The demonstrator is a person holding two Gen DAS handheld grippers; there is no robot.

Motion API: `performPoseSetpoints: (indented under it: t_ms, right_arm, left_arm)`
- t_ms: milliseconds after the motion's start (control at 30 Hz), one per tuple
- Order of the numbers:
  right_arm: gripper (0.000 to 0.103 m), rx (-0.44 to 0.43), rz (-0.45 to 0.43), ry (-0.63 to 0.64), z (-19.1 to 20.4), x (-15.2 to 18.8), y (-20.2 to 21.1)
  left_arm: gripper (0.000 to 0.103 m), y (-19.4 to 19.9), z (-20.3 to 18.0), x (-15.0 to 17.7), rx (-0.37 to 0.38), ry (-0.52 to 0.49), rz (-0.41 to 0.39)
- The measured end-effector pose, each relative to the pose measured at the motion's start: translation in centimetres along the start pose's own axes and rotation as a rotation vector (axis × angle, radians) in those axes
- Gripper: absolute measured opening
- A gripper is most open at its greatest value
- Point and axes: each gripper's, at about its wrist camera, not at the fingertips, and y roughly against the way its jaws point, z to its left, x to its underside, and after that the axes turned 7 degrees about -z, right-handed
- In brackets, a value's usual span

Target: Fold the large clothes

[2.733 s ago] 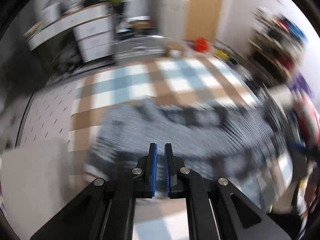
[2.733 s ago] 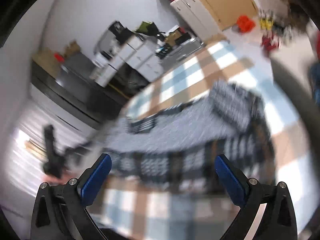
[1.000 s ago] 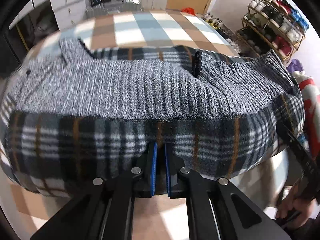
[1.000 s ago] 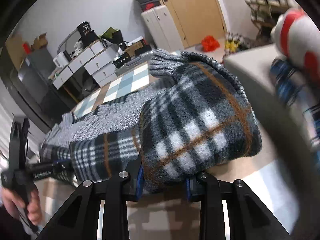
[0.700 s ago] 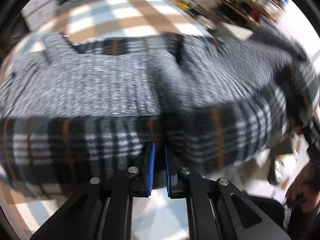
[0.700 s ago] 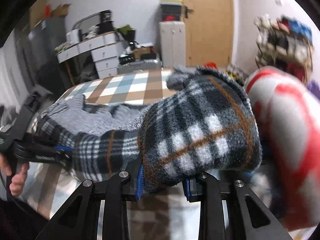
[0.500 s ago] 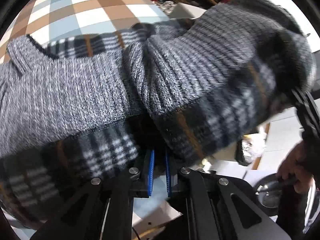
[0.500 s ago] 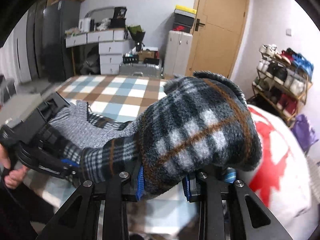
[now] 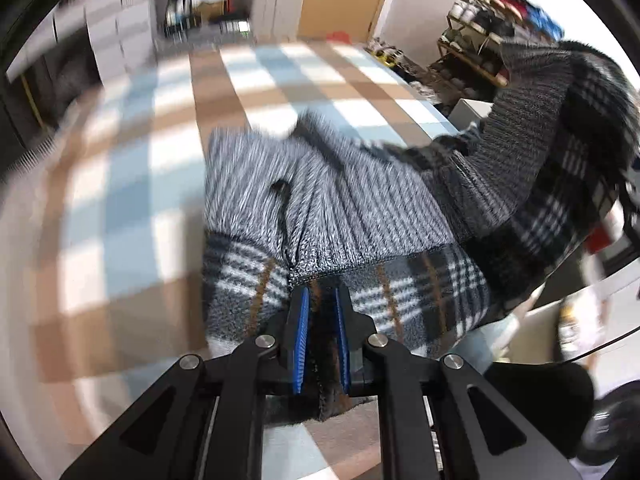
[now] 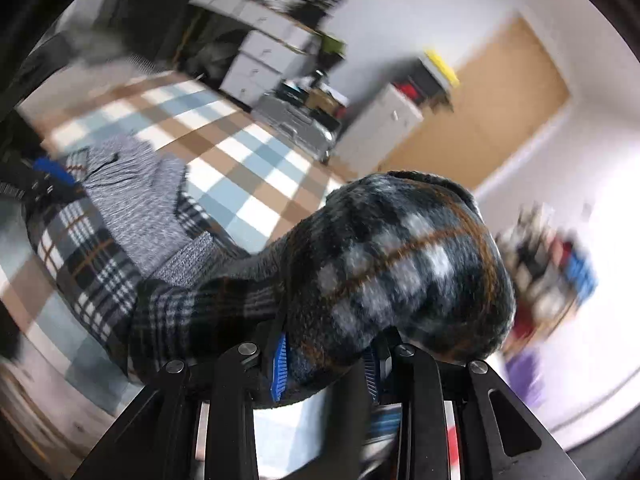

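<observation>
A large garment of grey ribbed knit with a black, white and brown plaid fleece side hangs between my two grippers above a checked bed. My left gripper is shut on its plaid hem. My right gripper is shut on a bunched plaid end, which bulges over its blue pads. In the right wrist view the garment sags down to the left gripper at the far left. In the left wrist view the far end rises up to the right.
The bed has a blue, brown and white checked cover. White drawer units, a white cabinet and a wooden door stand behind. A shoe rack is at the right.
Both grippers stay shut on the garment. The right end has swung up and over toward the left. The left gripper has turned, so more of the bed cover shows. Both views are blurred by motion.
</observation>
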Motion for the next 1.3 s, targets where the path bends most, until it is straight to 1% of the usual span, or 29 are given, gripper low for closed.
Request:
performPoseSetpoints:
  t_ms: [67, 133, 167, 200, 233, 267, 333, 400, 533, 667, 700, 733, 800, 867, 900, 933, 967, 1000, 1033, 1067, 1100, 1133, 1200, 1233, 1300]
  right_arm:
    - [0.029, 0.055, -0.042, 0.127, 3.4, -1.7, 0.5]
    - [0.029, 0.086, -0.074, 0.230, 7.0, -2.7, 0.7]
    - [0.029, 0.081, -0.084, 0.256, 8.2, -3.1, 0.7]
    - [0.029, 0.069, -0.095, 0.281, 9.8, -3.2, 0.7]
    - [0.029, 0.050, -0.105, 0.306, 11.6, -3.2, 0.7]
    - [0.029, 0.039, -0.111, 0.326, 12.6, -3.1, 0.7]
    - [0.029, 0.020, -0.146, 0.416, 16.0, -2.4, 0.9]
    - [0.029, -0.007, -0.170, 0.458, 17.8, -1.9, 1.0]
    - [0.029, -0.138, -0.204, 0.441, 19.2, -1.8, 1.3]
    - [0.030, -0.234, -0.223, 0.398, 19.1, -1.6, 1.0]
    - [0.030, -0.267, -0.233, 0.370, 18.7, -1.6, 0.9]
    - [0.030, -0.282, -0.242, 0.352, 18.5, -1.5, 0.8]
    - [0.030, -0.298, -0.258, 0.319, 18.0, -1.2, 0.7]
    - [0.031, -0.310, -0.272, 0.285, 17.2, -1.0, 0.5]
    - [0.031, -0.316, -0.280, 0.268, 16.8, -0.9, 0.4]
    - [0.031, -0.315, -0.285, 0.266, 16.8, -0.9, 0.2]
    - [0.031, -0.303, -0.291, 0.281, 17.1, -0.8, 0.6]
    - [0.032, -0.291, -0.299, 0.290, 17.4, -0.8, 0.8]
    - [0.033, -0.283, -0.308, 0.287, 17.6, -0.6, 0.7]
    - [0.033, -0.278, -0.318, 0.276, 18.6, -0.7, 1.6]
    - [0.033, -0.278, -0.325, 0.262, 18.8, -0.6, 1.6]
    - [0.033, -0.281, -0.329, 0.246, 18.8, -0.4, 1.5]
    - [0.033, -0.278, -0.332, 0.256, 18.7, -0.2, 1.6]
    - [0.033, -0.276, -0.338, 0.254, 18.4, -0.2, 1.8]
    - [0.033, -0.291, -0.340, 0.217, 18.2, -0.1, 1.8]
  left_arm:
    - [0.008, -1.6, 0.8, -0.1, 0.034, 0.029, 0.009]
    - [0.008, -1.6, 1.3, 0.1, 0.089, 0.044, 0.006]
    - [0.008, -1.6, 1.6, 0.0, 0.113, 0.057, 0.006]
    - [0.008, -1.6, 2.5, -0.1, 0.165, 0.110, 0.007]
    - [0.008, -1.0, 2.9, 0.5, 0.195, 0.146, 0.010]
    - [0.008, -1.2, 3.7, 0.6, 0.241, 0.193, 0.023]
    - [0.008, -1.3, 4.6, 0.6, 0.282, 0.230, 0.034]
    - [0.008, -1.1, 4.8, 0.5, 0.308, 0.245, 0.039]
    - [0.008, -0.4, 4.5, 0.8, 0.314, 0.245, 0.040]
    - [0.008, 0.9, 6.1, 0.7, 0.314, 0.288, 0.016]
    - [0.008, 1.8, 7.0, 0.8, 0.308, 0.294, -0.008]
    - [0.008, 2.7, 7.4, 0.8, 0.301, 0.296, -0.033]
    - [0.008, 5.8, 8.2, 0.5, 0.276, 0.306, -0.114]
    - [0.009, 8.2, 9.1, 0.3, 0.310, 0.332, -0.157]
    - [0.013, 9.6, 9.2, -0.2, 0.334, 0.350, -0.178]
    - [0.030, 11.0, 8.9, -0.8, 0.359, 0.356, -0.198]
    - [0.053, 11.8, 8.2, -1.7, 0.387, 0.358, -0.215]
    - [0.065, 12.2, 7.5, -2.5, 0.418, 0.353, -0.216]
    - [0.081, 11.9, 6.3, -3.5, 0.454, 0.338, -0.197]
    - [0.082, 11.8, 4.3, -4.9, 0.485, 0.295, -0.145]
    - [0.082, 11.3, 3.2, -5.8, 0.470, 0.262, -0.107]
    - [0.082, 10.6, 1.4, -6.9, 0.413, 0.220, -0.059]
    - [0.082, 9.2, -1.0, -8.5, 0.316, 0.129, -0.001]
    - [0.082, 8.5, -1.8, -9.1, 0.269, 0.099, 0.014]
    - [0.082, 6.9, -2.6, -9.8, 0.177, 0.069, 0.059]
